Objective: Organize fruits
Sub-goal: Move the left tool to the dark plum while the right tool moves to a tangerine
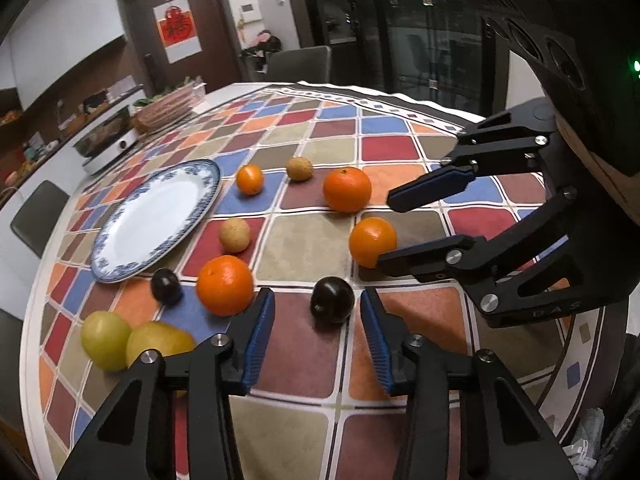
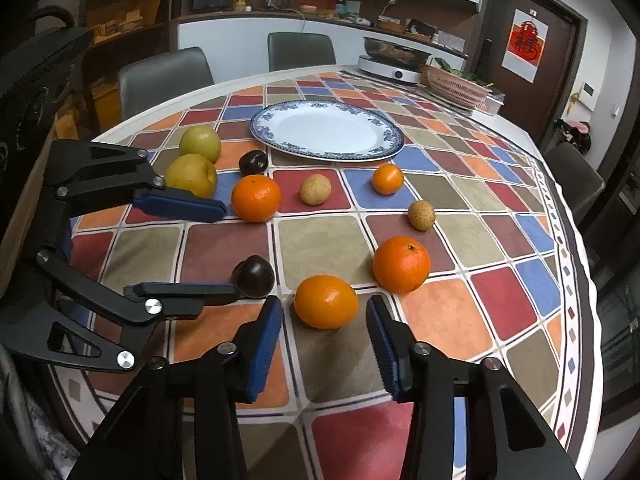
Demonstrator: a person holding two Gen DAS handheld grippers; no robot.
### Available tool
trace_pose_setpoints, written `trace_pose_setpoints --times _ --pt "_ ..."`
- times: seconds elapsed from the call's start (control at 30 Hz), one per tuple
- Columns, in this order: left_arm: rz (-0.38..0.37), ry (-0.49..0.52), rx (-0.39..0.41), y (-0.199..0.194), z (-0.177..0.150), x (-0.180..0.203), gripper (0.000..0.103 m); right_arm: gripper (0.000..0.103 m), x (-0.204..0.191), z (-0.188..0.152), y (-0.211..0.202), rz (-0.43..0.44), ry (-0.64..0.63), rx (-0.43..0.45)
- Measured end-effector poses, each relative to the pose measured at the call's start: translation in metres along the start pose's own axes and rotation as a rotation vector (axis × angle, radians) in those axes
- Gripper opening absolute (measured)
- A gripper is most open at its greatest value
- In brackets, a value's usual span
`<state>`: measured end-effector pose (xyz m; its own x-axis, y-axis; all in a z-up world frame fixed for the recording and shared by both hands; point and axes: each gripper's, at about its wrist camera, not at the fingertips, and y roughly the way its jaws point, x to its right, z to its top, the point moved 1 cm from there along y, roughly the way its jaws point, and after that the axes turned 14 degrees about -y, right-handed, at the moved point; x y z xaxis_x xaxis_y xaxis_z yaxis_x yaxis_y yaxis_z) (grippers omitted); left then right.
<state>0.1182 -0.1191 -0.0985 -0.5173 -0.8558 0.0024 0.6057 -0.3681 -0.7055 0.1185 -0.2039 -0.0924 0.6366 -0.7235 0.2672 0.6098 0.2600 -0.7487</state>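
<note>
Fruit lies scattered on a checked tablecloth beside a blue-rimmed white plate [image 1: 160,216] [image 2: 326,128]. A dark plum [image 1: 332,305] [image 2: 254,276] sits on the cloth between the tips of my left gripper [image 1: 316,294], whose blue pads stand apart from it. An orange [image 2: 326,301] [image 1: 372,242] lies between the tips of my right gripper [image 2: 324,300], untouched by the pads. Both grippers are open. Each gripper also shows in the other's view: the right gripper [image 1: 389,230] and the left gripper [image 2: 228,250].
More oranges [image 1: 226,285] [image 1: 347,189] [image 1: 249,179], a second plum [image 1: 165,286], two yellow-green pears [image 1: 105,340] and two small tan fruits [image 1: 235,234] lie around. An electric cooker [image 2: 394,62] and a basket [image 2: 456,88] stand at the far table edge, with chairs around.
</note>
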Motion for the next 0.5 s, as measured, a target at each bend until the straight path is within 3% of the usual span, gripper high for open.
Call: trace_pose_setpoints --times 0.27,0.4,0.5 --pt "-0.042 -0.016 -0.048 0.015 0.001 -0.001 0.036 0.042 0.005 -0.003 0.013 0.05 0.009 -0.02" --pt "-0.057 -0.03 -0.057 0.015 0.001 -0.003 0.026 0.042 0.006 -0.003 0.017 0.059 0.021 -0.02" --pt "-0.051 -0.044 -0.059 0.014 0.001 -0.006 0.026 0.042 0.006 -0.002 0.018 0.061 0.028 -0.019"
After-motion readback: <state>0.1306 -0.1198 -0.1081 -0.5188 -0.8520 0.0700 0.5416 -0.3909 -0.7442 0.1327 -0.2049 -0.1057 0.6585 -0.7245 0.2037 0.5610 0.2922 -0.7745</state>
